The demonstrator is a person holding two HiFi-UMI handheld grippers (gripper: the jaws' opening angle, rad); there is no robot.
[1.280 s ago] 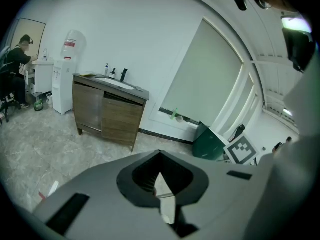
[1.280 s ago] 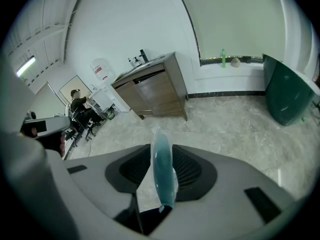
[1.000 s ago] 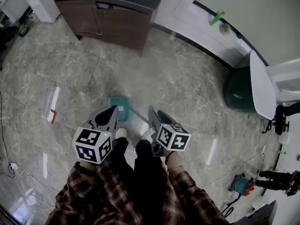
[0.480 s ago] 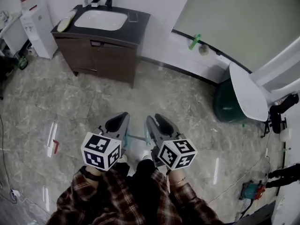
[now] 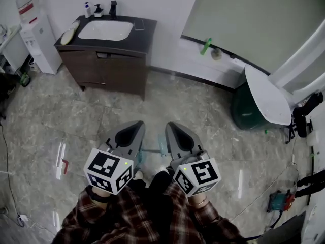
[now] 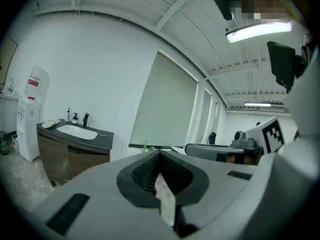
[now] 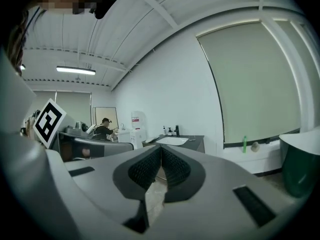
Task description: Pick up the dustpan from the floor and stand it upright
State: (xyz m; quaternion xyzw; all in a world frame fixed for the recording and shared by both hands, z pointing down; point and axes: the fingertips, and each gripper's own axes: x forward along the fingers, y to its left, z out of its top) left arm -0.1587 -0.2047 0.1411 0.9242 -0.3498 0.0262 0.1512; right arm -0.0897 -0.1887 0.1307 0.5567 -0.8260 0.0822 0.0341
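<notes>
The left claw (image 5: 135,125) is closed, empty; the right claw (image 5: 170,126) has just been closing its jaws on nothing. The dustpan (image 5: 151,150) peeks between them. The green bin (image 5: 245,112) is lidded, contents hidden; the floor (image 5: 76,111) lies open toward the vanity (image 5: 109,65)

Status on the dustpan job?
Left tool shut, empty. Right tool just closed, nothing between jaws. Dustpan mostly hidden behind both tools; upright or not, can't tell.

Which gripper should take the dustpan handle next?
Right, probably: the dustpan lies below between both grippers, its handle running toward the right gripper. Those jaws have just closed on nothing, so reopen them. The left gripper is shut too.
</notes>
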